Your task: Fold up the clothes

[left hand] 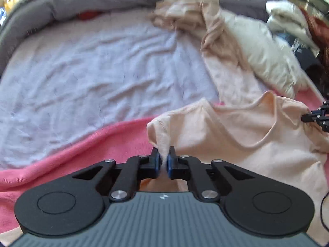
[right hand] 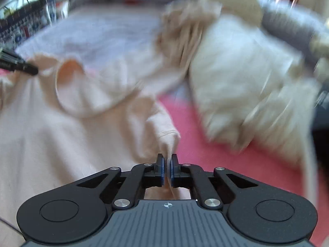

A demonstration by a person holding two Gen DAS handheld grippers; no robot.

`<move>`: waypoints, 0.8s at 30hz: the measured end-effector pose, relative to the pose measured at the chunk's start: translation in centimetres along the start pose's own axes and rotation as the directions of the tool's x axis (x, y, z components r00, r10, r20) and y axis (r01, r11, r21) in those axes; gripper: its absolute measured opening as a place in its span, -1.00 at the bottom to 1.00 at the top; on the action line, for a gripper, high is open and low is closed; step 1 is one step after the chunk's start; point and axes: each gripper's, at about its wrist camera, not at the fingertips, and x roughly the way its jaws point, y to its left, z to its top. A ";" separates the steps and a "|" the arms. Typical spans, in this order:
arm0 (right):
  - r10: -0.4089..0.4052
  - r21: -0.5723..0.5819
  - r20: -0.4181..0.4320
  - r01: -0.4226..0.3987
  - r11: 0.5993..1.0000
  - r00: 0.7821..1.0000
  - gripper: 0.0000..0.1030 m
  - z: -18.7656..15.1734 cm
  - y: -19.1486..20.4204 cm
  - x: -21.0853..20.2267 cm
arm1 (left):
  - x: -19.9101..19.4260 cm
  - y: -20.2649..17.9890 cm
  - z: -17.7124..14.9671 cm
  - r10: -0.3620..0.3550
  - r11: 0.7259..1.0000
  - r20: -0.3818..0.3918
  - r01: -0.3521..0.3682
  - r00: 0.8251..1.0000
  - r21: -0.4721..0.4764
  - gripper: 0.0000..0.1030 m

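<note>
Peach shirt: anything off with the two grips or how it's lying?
Nothing stands out. The left gripper and right gripper each pinch a sleeve end of the peach shirt, neckline open between them, over the pink blanket. The right wrist view is motion-blurred.

Your left view: bright soft daylight, mild motion blur, bed sheet (left hand: 92,72) washed pale. Your right view: heavy smear across cream pile (right hand: 246,78) (upper right worst). Both: fisheye bending at edges, dark corners, faint shadows.
</note>
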 end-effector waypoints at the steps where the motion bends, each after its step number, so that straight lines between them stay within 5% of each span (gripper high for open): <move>1: -0.013 -0.012 0.032 0.014 1.000 0.999 -0.86 0.7 0.0 -1.1 | -1.3 -0.4 0.0 0.014 1.000 0.033 -0.014 0.999 0.016 -0.88; 5: -0.122 -0.114 0.128 0.137 0.984 0.984 -0.86 3.0 0.3 -2.1 | -3.8 -0.5 0.9 0.110 0.991 0.122 -0.119 0.986 0.069 -0.88; 9: -0.285 -0.168 0.106 0.299 0.939 0.953 -0.87 4.1 -0.7 3.2 | 1.3 2.2 0.6 0.217 0.975 0.010 -0.217 0.976 0.054 -0.86; 12: -0.247 -0.083 -0.018 0.245 0.966 0.969 -0.84 3.5 -1.7 6.9 | 5.9 3.7 -0.5 0.256 0.967 -0.114 -0.255 0.960 0.029 -0.83; 14: -0.232 -0.075 -0.052 0.228 0.971 0.971 -0.79 2.6 -1.6 8.2 | 5.8 3.4 -0.1 0.271 0.962 -0.080 -0.268 0.959 0.046 -0.73; 19: -0.236 -0.168 0.092 0.249 0.954 0.967 -0.10 2.7 1.2 3.8 | 2.5 4.7 2.0 0.351 0.936 -0.001 -0.351 0.937 0.010 -0.14; 24: -0.088 -0.136 0.162 0.111 0.984 0.983 -0.04 3.2 4.0 -1.7 | -2.9 10.2 1.1 0.489 0.856 -0.001 -0.480 0.872 -0.189 0.04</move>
